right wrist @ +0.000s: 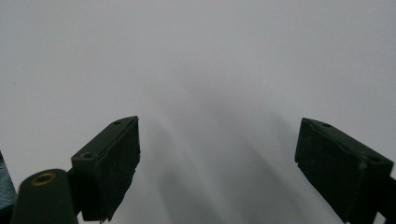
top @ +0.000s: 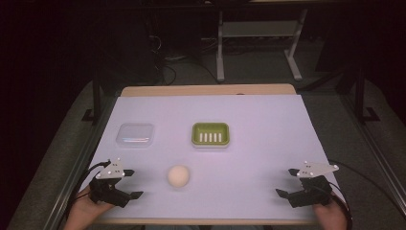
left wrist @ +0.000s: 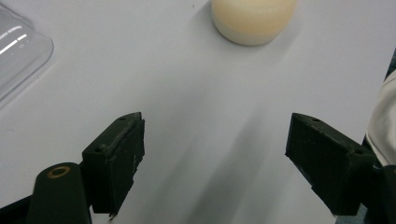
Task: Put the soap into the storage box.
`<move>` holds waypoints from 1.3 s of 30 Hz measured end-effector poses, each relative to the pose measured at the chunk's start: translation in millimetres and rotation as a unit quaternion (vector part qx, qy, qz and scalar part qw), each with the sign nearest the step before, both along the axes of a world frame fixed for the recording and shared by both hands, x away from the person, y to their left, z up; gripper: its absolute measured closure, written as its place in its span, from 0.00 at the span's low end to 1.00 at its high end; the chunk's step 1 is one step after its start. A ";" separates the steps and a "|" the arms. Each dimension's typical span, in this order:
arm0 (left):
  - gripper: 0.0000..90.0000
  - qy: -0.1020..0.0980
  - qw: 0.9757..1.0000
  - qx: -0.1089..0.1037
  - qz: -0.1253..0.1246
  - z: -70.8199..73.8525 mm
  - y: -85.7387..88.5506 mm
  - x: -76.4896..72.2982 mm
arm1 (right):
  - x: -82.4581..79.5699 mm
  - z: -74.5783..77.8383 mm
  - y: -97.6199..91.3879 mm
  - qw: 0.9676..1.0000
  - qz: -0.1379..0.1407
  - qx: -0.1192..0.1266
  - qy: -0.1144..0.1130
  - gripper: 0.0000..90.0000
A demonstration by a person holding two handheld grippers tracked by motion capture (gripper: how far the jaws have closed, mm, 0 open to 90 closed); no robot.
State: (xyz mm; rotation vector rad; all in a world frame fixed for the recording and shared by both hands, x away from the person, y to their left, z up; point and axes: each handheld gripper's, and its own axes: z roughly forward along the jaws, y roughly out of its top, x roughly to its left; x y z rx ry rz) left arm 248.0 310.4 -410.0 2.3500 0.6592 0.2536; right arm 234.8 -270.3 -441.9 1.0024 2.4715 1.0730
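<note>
A round cream soap bar (top: 178, 176) lies on the white table cover, toward the front and left of centre; it also sits at the top of the left gripper view (left wrist: 253, 19). A green soap dish (top: 210, 134) with white ribs rests mid-table. Left of it is a clear plastic lid (top: 135, 134), whose corner appears in the left gripper view (left wrist: 18, 56). My left gripper (top: 133, 184) is open near the front left edge, a short way left of the soap. My right gripper (top: 286, 182) is open at the front right, with bare cover between its jaws (right wrist: 217, 154).
The white cover (top: 268, 143) spans the wooden table, whose back edge (top: 206, 90) stays bare. Dark floor, cables and a white desk frame (top: 258, 43) lie beyond the table. Metal rails run along both sides.
</note>
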 end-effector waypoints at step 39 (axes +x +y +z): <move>0.20 0.011 0.995 0.055 -0.079 14.6 -67.2 15.7 | -2.8 3.4 0.7 1.000 0.000 0.008 -0.024 0.15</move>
